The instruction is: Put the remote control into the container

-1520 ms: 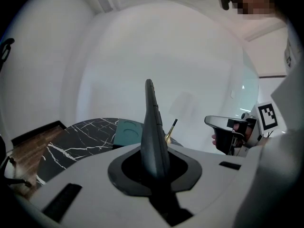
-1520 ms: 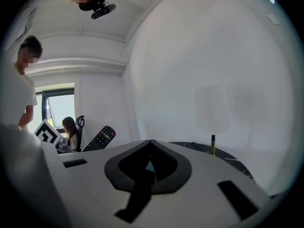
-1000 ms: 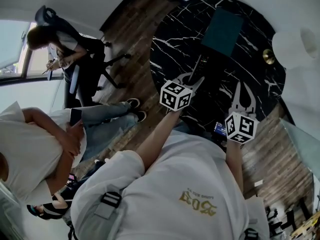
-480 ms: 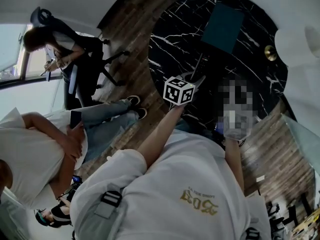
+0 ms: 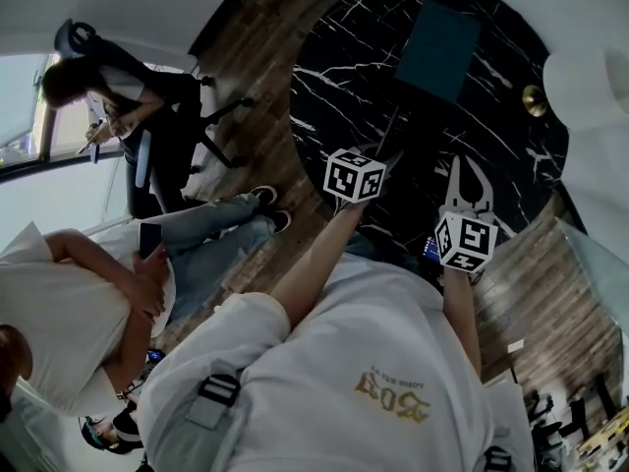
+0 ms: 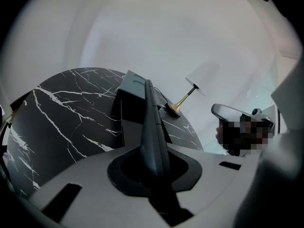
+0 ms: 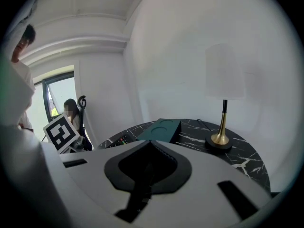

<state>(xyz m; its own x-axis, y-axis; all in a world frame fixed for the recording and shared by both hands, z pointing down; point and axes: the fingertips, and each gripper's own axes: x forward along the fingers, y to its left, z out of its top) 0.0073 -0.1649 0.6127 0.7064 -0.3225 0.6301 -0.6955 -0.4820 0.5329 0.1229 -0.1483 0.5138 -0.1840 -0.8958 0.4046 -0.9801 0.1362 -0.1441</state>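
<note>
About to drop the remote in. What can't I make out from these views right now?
Inside of the container: in the left gripper view the edge-on remote control crosses it; in the head view it is too small to tell if it is open.
Remote's button face: the left gripper view shows only its edge.
The right gripper: in the left gripper view a mosaic patch covers most of it.

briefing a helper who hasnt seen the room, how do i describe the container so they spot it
Find the round black marble table. Left of the gold-footed lamp on it sits the container, a dark green rectangular box. It is the only green, box-shaped thing on the table.
</note>
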